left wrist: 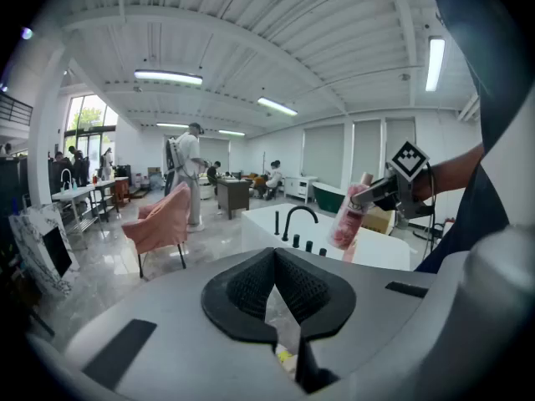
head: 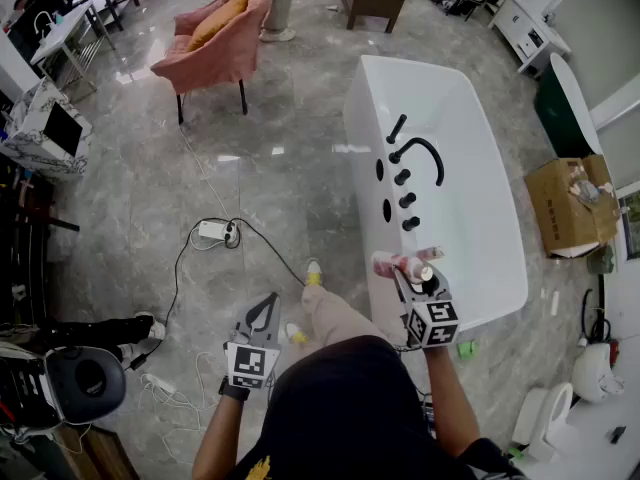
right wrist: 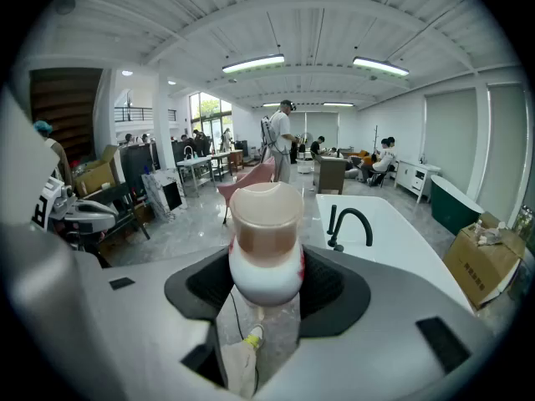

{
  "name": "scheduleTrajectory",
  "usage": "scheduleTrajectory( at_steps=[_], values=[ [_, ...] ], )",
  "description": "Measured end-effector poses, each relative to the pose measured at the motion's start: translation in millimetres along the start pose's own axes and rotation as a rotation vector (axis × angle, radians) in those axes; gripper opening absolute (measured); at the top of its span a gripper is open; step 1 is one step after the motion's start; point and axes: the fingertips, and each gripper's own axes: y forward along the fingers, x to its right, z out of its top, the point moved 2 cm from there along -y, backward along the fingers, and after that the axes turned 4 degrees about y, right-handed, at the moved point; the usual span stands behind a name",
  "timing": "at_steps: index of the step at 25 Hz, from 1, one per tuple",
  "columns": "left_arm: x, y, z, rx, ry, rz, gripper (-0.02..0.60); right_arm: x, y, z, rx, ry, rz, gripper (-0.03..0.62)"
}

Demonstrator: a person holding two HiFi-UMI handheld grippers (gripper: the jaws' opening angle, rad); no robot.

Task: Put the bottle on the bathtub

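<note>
A pink bottle (head: 398,264) with a pale cap lies sideways in my right gripper (head: 411,274), which is shut on it just over the near left rim of the white bathtub (head: 480,183). In the right gripper view the bottle (right wrist: 266,241) stands cap-up between the pads of the right gripper (right wrist: 266,297), with the tub (right wrist: 401,245) and its black faucet (right wrist: 351,222) beyond. My left gripper (head: 266,311) hangs shut and empty over the floor, left of the tub. From the left gripper (left wrist: 272,261) view, the bottle (left wrist: 347,217) shows at the right over the tub (left wrist: 376,251).
Black taps and a curved faucet (head: 422,154) line the tub's left deck. A pink armchair (head: 220,33) stands at the far left. A power strip with cables (head: 213,231) lies on the marble floor. A cardboard box (head: 568,203) sits right of the tub.
</note>
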Motion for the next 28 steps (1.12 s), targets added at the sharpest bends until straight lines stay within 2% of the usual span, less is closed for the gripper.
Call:
scheduleTrajectory(
  at_steps=[5,9,11,14,18,21,24,28],
  values=[
    [-32.4,67.0,22.5,-0.025,0.024,0.005,0.017,33.2,61.2,44.0,0.036,0.02,0.003,0.218],
    [-73.4,135.4,42.9,-0.083,0.056,0.0,0.017,56.4,120.9,77.3,0.049,0.061,0.005,0.216],
    [-96.9,171.6,70.9,-0.087,0.05,-0.002,0.017,67.6,150.5,100.2,0.058,0.051,0.004,0.216],
    [-130.6,231.7,125.1,-0.068,0.095,-0.015,0.017,89.4,196.6,141.2,0.064,0.044,0.018,0.216],
    [-165.5,295.9,168.5,-0.058,0.144,-0.035,0.017,111.5,238.9,178.1,0.087,0.134,0.039,0.218],
    [-182.5,322.4,185.1,-0.054,0.122,-0.061,0.017,114.0,253.4,195.3,0.088,0.145,-0.003,0.216],
    [-195.1,356.1,201.2,-0.073,0.141,-0.101,0.017,133.6,273.1,214.6,0.064,0.168,-0.06,0.216],
    [-216.0,404.8,209.7,-0.05,0.176,-0.171,0.017,153.3,301.5,222.1,0.029,0.236,-0.147,0.216]
  ],
)
